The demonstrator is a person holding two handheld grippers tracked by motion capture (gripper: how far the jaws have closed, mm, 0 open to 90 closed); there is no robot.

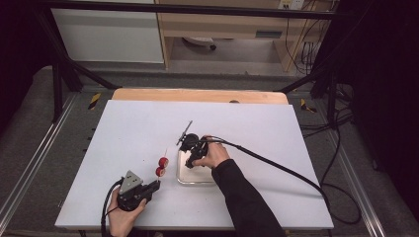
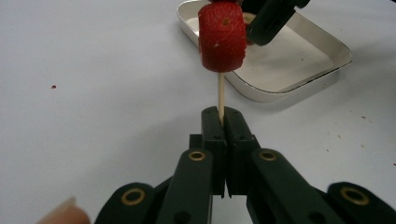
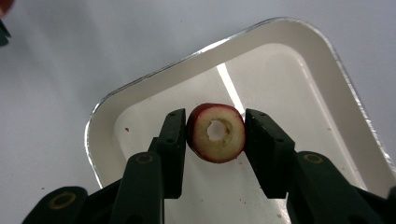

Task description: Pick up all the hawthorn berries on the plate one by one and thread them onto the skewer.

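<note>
- The skewer (image 2: 220,95) was clamped at its lower end between the shut jaws of the left gripper (image 2: 220,122), with red fruit slices (image 1: 161,167) already threaded higher up the stick, above the white table (image 1: 247,128).
- A cored fruit ring (image 3: 216,132) was bracketed by the right gripper (image 3: 215,140) over the shallow tray (image 3: 299,51); the left jaw was seen touching it, while a firm grip by the right jaw could not be confirmed.
- If the ring was pinched too lightly, it could have been dropped back into the tray or rolled away on lifting.
- If it was squeezed too hard, the soft ring could have been crushed or split at its hole.
- Because the stick was held only at its end, it could have been bent, snapped or twisted in the jaws once the ring was pushed on.
- A missed hole could have shoved the threaded slices down.
</note>
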